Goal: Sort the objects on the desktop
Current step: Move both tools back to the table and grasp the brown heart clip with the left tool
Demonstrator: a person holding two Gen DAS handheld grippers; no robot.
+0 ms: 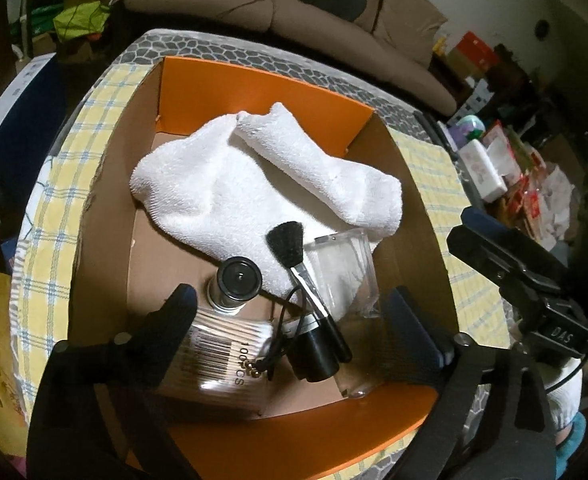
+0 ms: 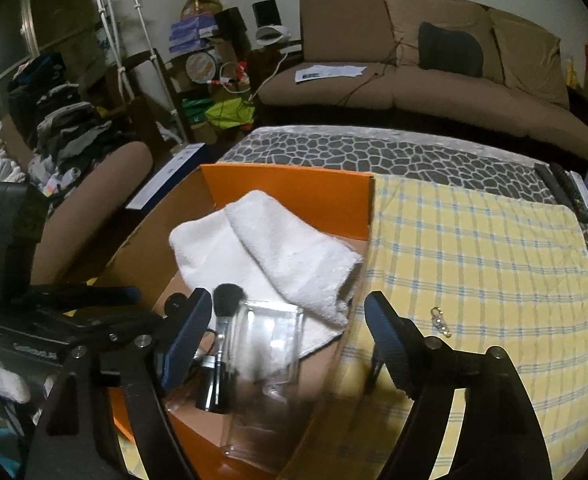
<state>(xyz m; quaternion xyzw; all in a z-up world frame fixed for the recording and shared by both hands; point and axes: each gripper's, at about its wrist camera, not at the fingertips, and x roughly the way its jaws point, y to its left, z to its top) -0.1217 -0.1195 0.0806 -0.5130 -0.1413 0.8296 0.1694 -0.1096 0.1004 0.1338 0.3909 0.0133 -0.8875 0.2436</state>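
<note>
An orange cardboard box [image 1: 262,88] stands on the table and holds a white towel [image 1: 230,184], a black brush [image 1: 294,256], a clear plastic case [image 1: 346,268], a pack of cotton swabs [image 1: 222,356], a small bottle with a black cap [image 1: 236,280] and a black cylinder [image 1: 316,354]. My left gripper [image 1: 290,312] is open over the box's near end, empty. My right gripper [image 2: 290,320] is open above the box's right wall [image 2: 286,196], over the clear case [image 2: 270,340]. A small metal clasp [image 2: 440,320] lies on the yellow cloth.
A yellow checked cloth [image 2: 474,248] covers the table right of the box, over a grey pebble-pattern cover [image 2: 374,148]. Remote controls [image 2: 566,188] lie at the far right edge. A brown sofa [image 2: 414,64] stands behind. The right gripper's body [image 1: 534,280] shows beside the box.
</note>
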